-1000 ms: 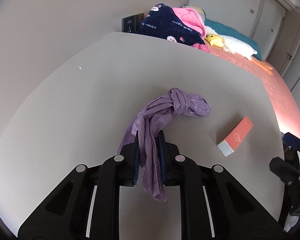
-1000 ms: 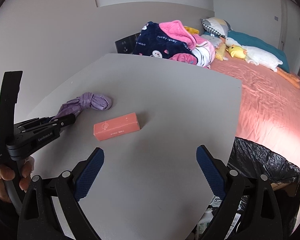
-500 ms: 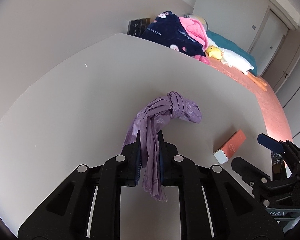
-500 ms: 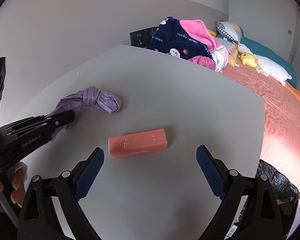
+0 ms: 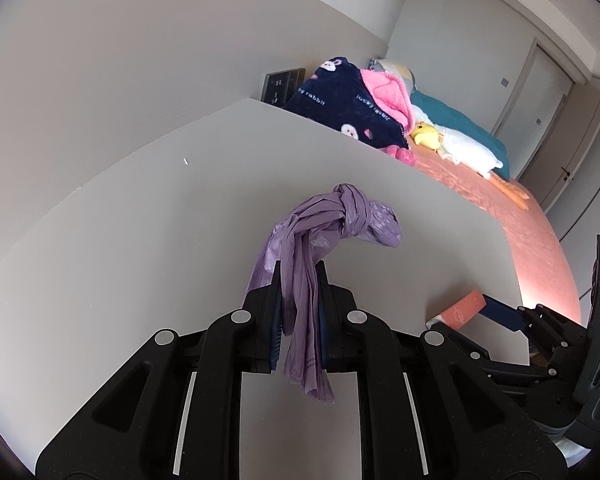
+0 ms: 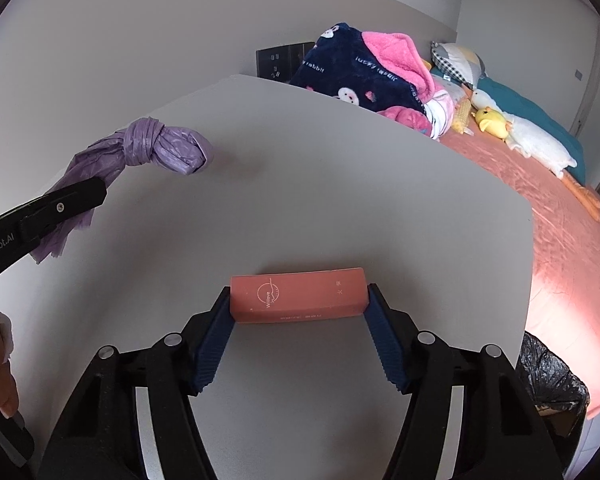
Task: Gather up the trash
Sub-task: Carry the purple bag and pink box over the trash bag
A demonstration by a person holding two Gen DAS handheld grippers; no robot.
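Two grippers working a pale grey tabletop (image 6: 340, 200), one item of trash each.

Left: the left gripper (image 5: 299, 280) is pinching the tail of a knotted, crumpled purple plastic bag (image 5: 332, 224), jaws clamped tight on it; the knotted end is hanging clear of the table. Centre-near: the right gripper (image 6: 299, 300) is closing around a long salmon-pink cardboard box (image 6: 298, 295) lying flat, its blue ribbed pads meeting the box's two short ends. Far right, beyond the table edge: a black-lined bin (image 6: 552, 380) beside a pink-covered bed (image 6: 572, 240).
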